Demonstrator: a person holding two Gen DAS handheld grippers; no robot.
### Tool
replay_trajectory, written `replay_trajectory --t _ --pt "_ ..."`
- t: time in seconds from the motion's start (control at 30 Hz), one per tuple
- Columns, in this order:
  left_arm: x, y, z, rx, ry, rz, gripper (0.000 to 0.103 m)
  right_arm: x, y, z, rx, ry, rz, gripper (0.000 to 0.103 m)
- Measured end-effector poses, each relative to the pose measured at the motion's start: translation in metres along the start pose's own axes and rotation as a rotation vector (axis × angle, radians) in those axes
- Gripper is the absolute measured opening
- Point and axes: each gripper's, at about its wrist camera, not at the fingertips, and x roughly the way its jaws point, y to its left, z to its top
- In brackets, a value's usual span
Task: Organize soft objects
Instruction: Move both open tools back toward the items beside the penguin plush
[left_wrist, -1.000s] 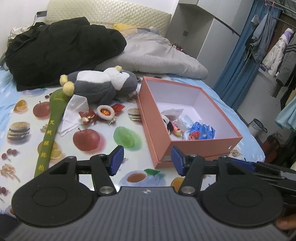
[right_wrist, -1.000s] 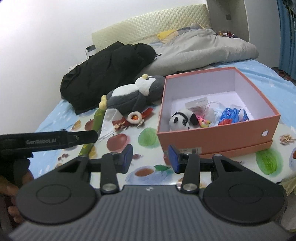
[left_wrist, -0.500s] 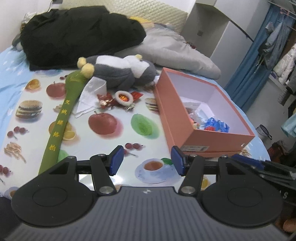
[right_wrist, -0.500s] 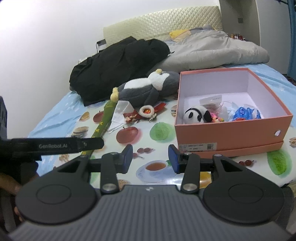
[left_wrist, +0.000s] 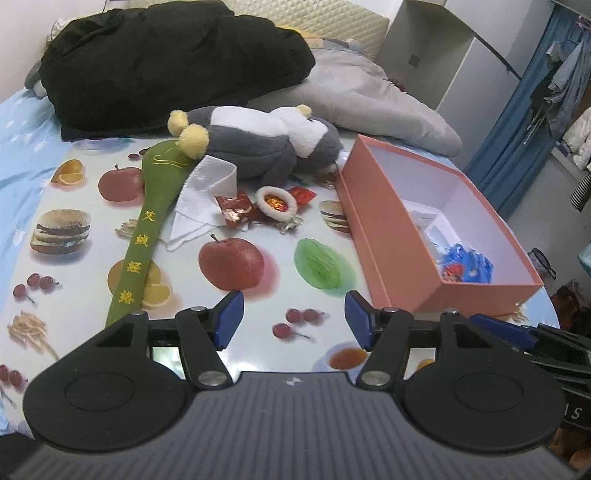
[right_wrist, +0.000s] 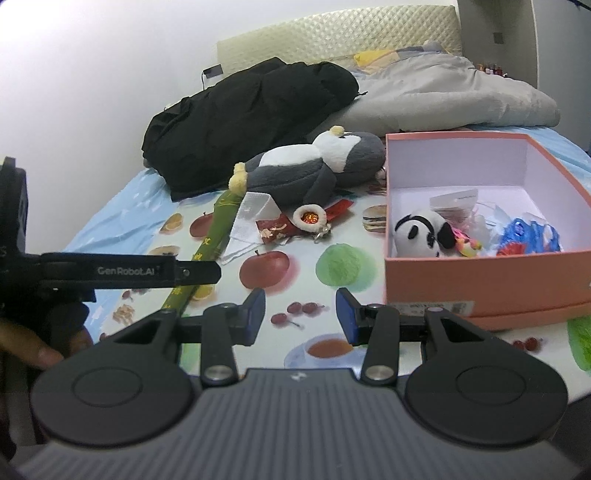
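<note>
A grey and white plush penguin lies on the fruit-printed cloth, next to a long green plush stick, a white cloth and a white-ringed keychain on red packets. To the right is the pink box holding a blue packet. In the right wrist view a panda plush also lies in the box. My left gripper hovers short of these items, its jaws opening with nothing between them. My right gripper is open and empty, in front of the box's left corner.
A black jacket and a grey duvet are heaped behind the toys. A blue curtain and hanging clothes stand at the far right. The left gripper's arm crosses the left of the right wrist view, held by a hand.
Both grippers have moved left and lower over the printed cloth. The plush toys now sit nearer the middle of both views and the box further right. The left jaws stand slightly wider.
</note>
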Motion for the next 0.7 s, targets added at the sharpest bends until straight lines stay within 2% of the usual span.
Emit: replay_trajectory --t 0.37,0.7 --pt "0.051 0.03 0.028 -0.01 0.03 0.012 0.067 0.056 0.008 0.017 -0.022 0.014 0.014 0.045" --pt "0.105 0.05 0.047 -0.016 0.033 0.034 0.067 0.116 -0.003 0.024 -0.046 0.034 -0.028 0.045"
